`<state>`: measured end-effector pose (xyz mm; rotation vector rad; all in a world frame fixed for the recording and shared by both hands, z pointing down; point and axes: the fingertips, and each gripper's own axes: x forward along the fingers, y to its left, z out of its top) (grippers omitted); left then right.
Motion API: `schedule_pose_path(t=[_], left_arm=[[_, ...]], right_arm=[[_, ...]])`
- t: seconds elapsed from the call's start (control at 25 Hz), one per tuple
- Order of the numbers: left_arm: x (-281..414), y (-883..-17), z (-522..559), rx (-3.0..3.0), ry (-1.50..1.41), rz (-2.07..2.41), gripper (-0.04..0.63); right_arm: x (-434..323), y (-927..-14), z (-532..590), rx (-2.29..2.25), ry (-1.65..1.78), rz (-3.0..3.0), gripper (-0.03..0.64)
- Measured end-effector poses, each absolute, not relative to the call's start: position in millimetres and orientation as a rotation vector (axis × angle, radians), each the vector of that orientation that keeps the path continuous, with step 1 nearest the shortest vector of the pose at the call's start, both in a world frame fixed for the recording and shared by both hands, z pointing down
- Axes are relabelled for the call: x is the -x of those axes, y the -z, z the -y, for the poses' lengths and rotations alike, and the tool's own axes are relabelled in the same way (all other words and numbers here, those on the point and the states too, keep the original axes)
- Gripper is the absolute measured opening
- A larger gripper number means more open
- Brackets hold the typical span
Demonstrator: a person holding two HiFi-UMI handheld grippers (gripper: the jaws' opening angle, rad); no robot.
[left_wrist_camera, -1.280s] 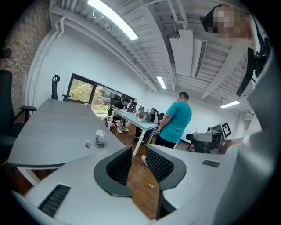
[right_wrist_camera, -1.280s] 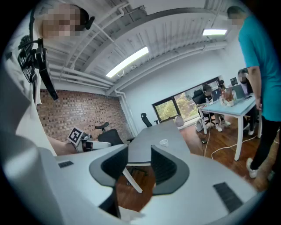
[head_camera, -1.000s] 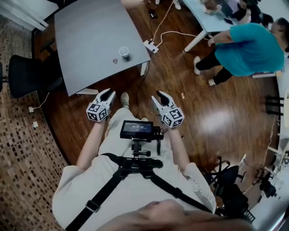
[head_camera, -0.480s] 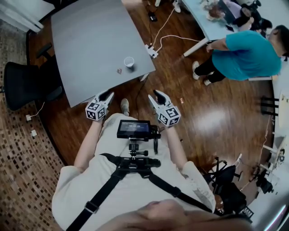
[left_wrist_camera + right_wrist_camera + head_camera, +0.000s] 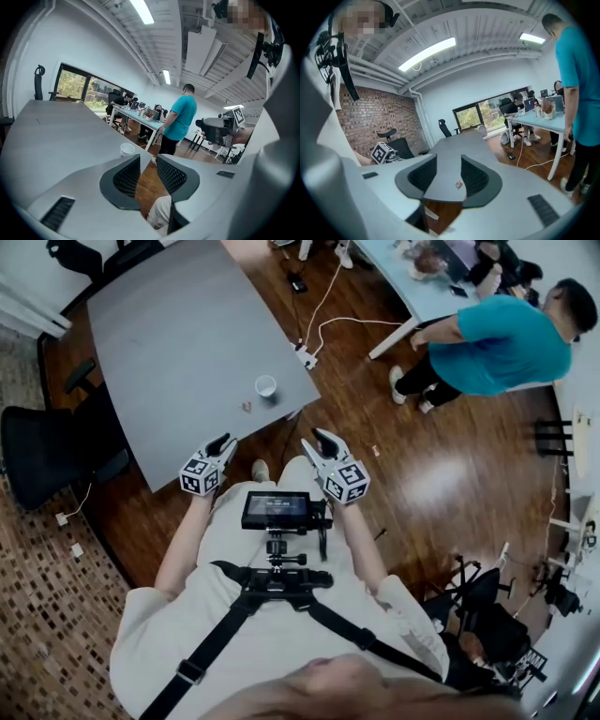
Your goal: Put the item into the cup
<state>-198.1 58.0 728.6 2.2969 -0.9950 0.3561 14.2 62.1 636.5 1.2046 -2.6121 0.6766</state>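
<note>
The left claw (image 5: 222, 441) and right claw (image 5: 322, 437) have been brought nearer the desk (image 5: 178, 343); the left claw's jaws have just been opened wider, with nothing between them.

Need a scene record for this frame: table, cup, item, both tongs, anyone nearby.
table: grey rectangular table, bears cup and item
cup: white paper cup, upright near the table's corner
item: small reddish item, on the table beside the cup, not touching
left tongs: open, just been opening, nothing between them
right tongs: open, nothing between them
bystander: person in teal shirt, at another table
</note>
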Motion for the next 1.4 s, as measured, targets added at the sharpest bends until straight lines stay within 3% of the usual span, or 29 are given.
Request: schedule_pose_path(t=[0.6,0.92,1.36,1.4], left_arm=[[171,-790,6,-2.234,-0.551,0.968,0.124],[176,-850,16,-2.186,-0.771,0.964,0.172],[174,-944,82,-2.043,-1.029,0.978,0.169],[174,-949,83,-2.039,-1.05,0.96,0.126]], right_arm=[[-34,-668,16,-1.135,-0.761,2.585,0.187],[-24,-660,29,-1.048,-0.727,2.574,0.187],[-40,-682,68,-1.001,-0.785,2.516,0.187],[-44,-684,70,-1.007,-0.793,2.51,0.187]])
